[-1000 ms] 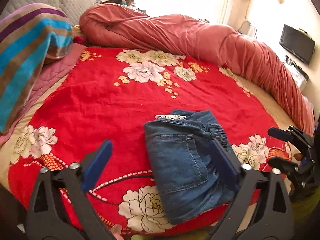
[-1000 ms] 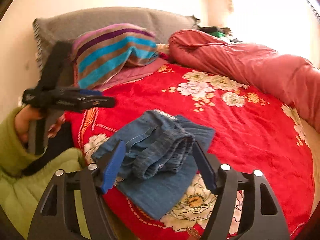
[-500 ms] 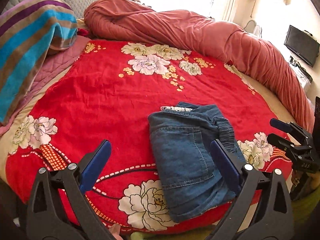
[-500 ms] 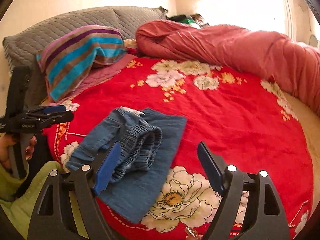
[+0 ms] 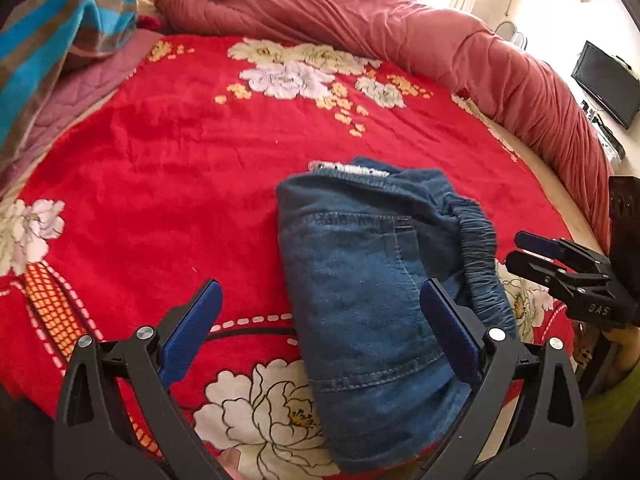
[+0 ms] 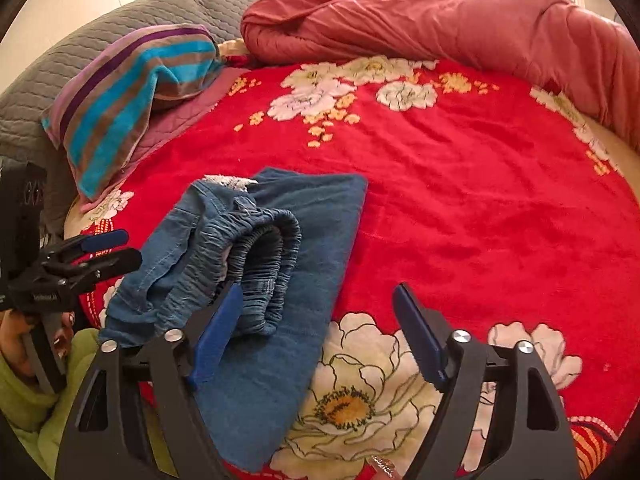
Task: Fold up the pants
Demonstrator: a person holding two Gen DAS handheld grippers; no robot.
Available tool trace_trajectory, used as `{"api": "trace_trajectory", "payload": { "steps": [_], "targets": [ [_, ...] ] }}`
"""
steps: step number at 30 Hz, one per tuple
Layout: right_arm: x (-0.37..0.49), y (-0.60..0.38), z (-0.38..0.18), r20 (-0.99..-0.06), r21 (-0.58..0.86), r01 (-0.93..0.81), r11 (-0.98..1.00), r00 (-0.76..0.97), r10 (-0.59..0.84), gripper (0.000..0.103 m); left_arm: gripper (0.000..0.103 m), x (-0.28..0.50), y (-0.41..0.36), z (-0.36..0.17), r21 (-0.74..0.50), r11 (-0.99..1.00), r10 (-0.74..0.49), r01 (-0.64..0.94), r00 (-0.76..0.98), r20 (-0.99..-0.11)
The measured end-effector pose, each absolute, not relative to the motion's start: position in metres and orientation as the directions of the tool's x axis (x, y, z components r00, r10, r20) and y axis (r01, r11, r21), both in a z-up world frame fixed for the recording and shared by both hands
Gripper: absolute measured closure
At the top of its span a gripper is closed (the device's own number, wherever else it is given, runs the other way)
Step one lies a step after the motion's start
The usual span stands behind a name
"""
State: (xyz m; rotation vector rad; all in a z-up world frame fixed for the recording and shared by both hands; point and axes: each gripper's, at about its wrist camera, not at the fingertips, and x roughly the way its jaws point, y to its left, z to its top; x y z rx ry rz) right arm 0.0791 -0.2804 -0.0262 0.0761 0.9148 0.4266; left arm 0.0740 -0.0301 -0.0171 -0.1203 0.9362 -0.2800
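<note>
Folded blue denim pants (image 5: 360,280) lie near the front edge of the red floral blanket (image 5: 160,168), with the gathered elastic waistband (image 6: 264,248) bunched on top. My left gripper (image 5: 320,296) hovers wide open over the pants' left half, its right finger above the denim. My right gripper (image 6: 318,292) is open with its jaws closing; the flat lower layer of the pants (image 6: 312,216) lies below the gap, and the left pad sits by the waistband without pressing it. Each gripper also shows side-on in the other's view: the right gripper (image 5: 532,248), the left gripper (image 6: 112,248).
A rolled reddish quilt (image 5: 400,28) runs along the far side and right of the bed. A striped towel (image 6: 132,96) rests on a grey quilted headboard (image 6: 48,64) at the left. A dark screen (image 5: 604,84) stands beyond the bed at right. A green sleeve (image 6: 24,400) is at lower left.
Both grippers have come down and closer to the pants. The right wrist view has rolled and slid right, so the waistband now sits by its left finger. The pants have not moved.
</note>
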Motion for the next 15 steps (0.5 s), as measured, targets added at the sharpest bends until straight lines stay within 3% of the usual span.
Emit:
{"api": "trace_trajectory", "payload": {
  "steps": [7, 15],
  "targets": [
    [0.095, -0.272, -0.045, -0.764, 0.338, -0.33, 0.881, 0.451, 0.462, 0.039, 0.026, 0.085, -0.035, -0.037, -0.302, 0.935, -0.356, 0.188, 0.493, -0.794],
    [0.109, -0.269, -0.058, -0.764, 0.382, -0.34, 0.859, 0.407, 0.501, 0.038, 0.03, 0.094, -0.05, -0.048, -0.294, 0.933, -0.358, 0.207, 0.472, -0.805]
  ]
}}
